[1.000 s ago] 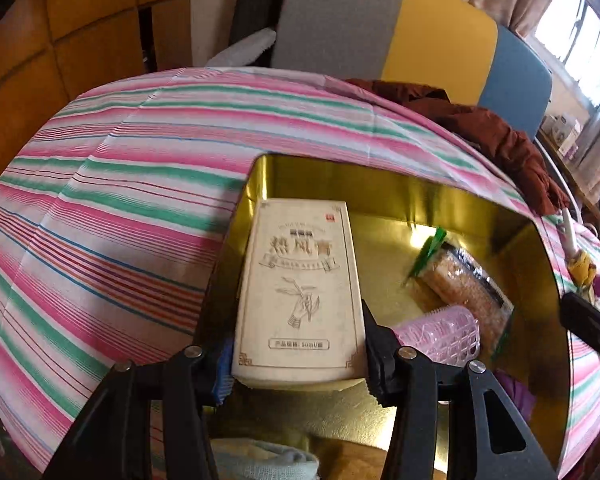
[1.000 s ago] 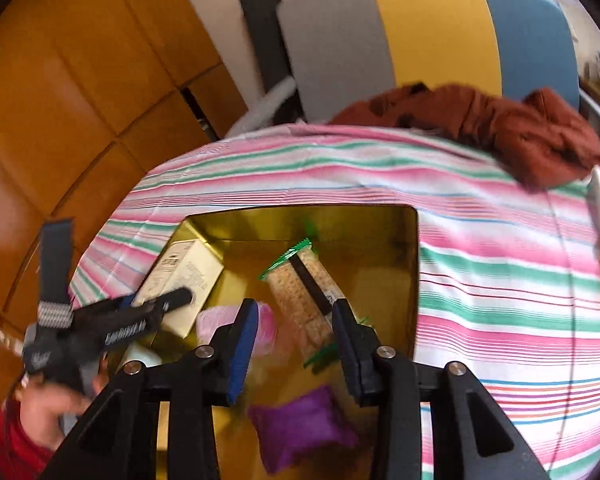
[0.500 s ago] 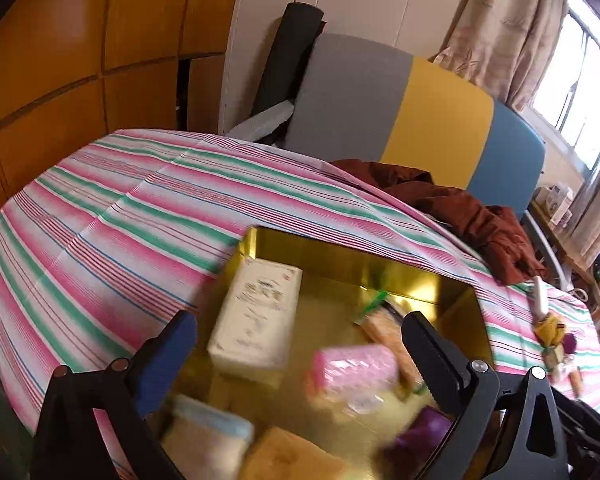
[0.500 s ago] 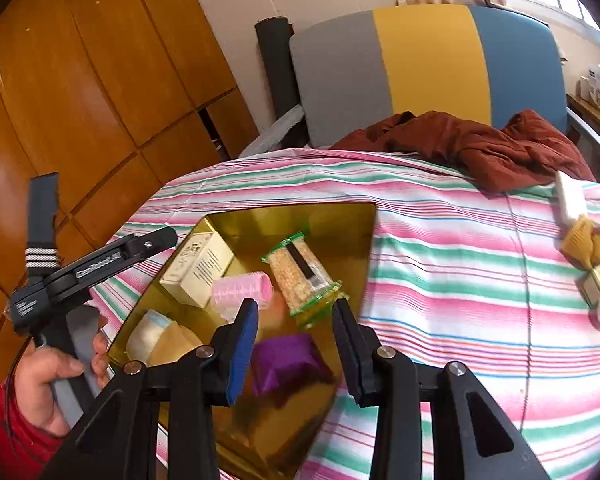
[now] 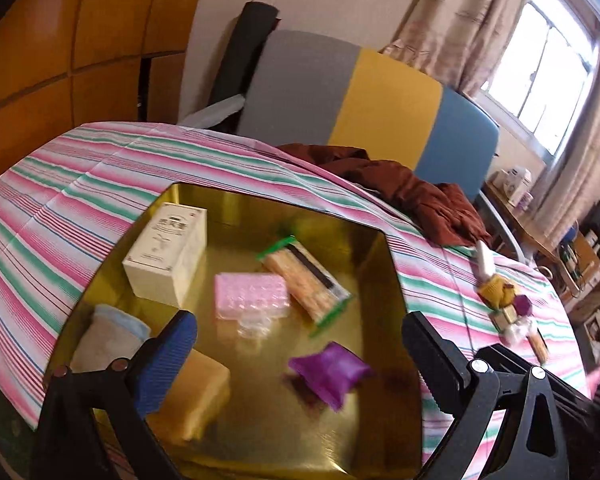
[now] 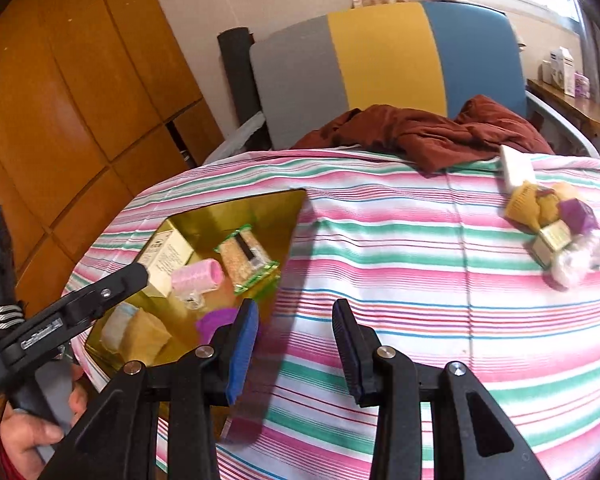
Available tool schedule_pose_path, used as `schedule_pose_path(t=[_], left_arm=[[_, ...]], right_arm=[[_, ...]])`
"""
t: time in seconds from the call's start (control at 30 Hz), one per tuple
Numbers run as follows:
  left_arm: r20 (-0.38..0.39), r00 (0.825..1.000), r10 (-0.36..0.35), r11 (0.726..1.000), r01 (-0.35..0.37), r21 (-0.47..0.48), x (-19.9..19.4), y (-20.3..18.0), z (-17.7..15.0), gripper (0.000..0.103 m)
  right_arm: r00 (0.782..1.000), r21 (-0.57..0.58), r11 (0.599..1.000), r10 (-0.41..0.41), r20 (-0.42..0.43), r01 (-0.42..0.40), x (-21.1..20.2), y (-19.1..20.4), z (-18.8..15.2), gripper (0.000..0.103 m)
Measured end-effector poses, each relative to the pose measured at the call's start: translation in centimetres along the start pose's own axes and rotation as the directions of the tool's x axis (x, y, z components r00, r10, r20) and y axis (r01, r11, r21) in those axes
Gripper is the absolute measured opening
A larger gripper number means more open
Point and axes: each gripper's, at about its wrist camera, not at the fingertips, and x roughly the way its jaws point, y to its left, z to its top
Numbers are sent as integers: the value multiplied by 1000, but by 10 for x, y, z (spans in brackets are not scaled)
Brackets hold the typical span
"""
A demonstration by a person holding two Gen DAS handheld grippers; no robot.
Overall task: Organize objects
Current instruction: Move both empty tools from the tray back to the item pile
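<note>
A gold tray [image 5: 292, 200] on the striped tablecloth holds a cream box [image 5: 168, 248], a pink curler [image 5: 252, 292], a cracker packet [image 5: 304, 276], a purple pouch [image 5: 332, 372], a tan block [image 5: 196, 396] and a rolled cloth [image 5: 108, 336]. My left gripper [image 5: 298, 328] hangs wide open above the tray's near half, holding nothing. My right gripper [image 6: 296, 316] stands over the bare tablecloth just right of the tray [image 6: 236, 208], its fingers apart with nothing between them. A pile of small objects [image 6: 548, 224] lies at the right of the cloth.
A reddish-brown garment [image 6: 420, 132] is bunched at the table's far edge, before a grey, yellow and blue chair back [image 6: 380, 60]. Wooden cabinets stand on the left. A hand [image 6: 28, 432] holds the left gripper's handle at the lower left.
The left gripper let go of the cream box, opened wide and drew back and up. The right gripper moved right, off the tray and over the striped cloth.
</note>
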Motion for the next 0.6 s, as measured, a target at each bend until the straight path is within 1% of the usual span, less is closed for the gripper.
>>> schedule_pose_path(t=[0.1, 0.33, 0.43, 0.6], left_arm=[[-6, 1000, -14, 1000, 14, 15, -3, -11, -7, 103], [-39, 998, -49, 998, 51, 45, -3, -37, -24, 103], [-55, 997, -59, 995, 63, 74, -3, -50, -31, 103], [-63, 996, -67, 986, 76, 149, -3, -77, -39, 103]], right_arm=[[999, 12, 999, -36, 0, 36, -5, -13, -5, 39], [996, 37, 995, -90, -17, 90, -14, -42, -18, 39], [993, 39, 992, -116, -22, 117, -18, -53, -23, 39], [988, 68, 986, -150, -30, 152, -25, -76, -29, 39]])
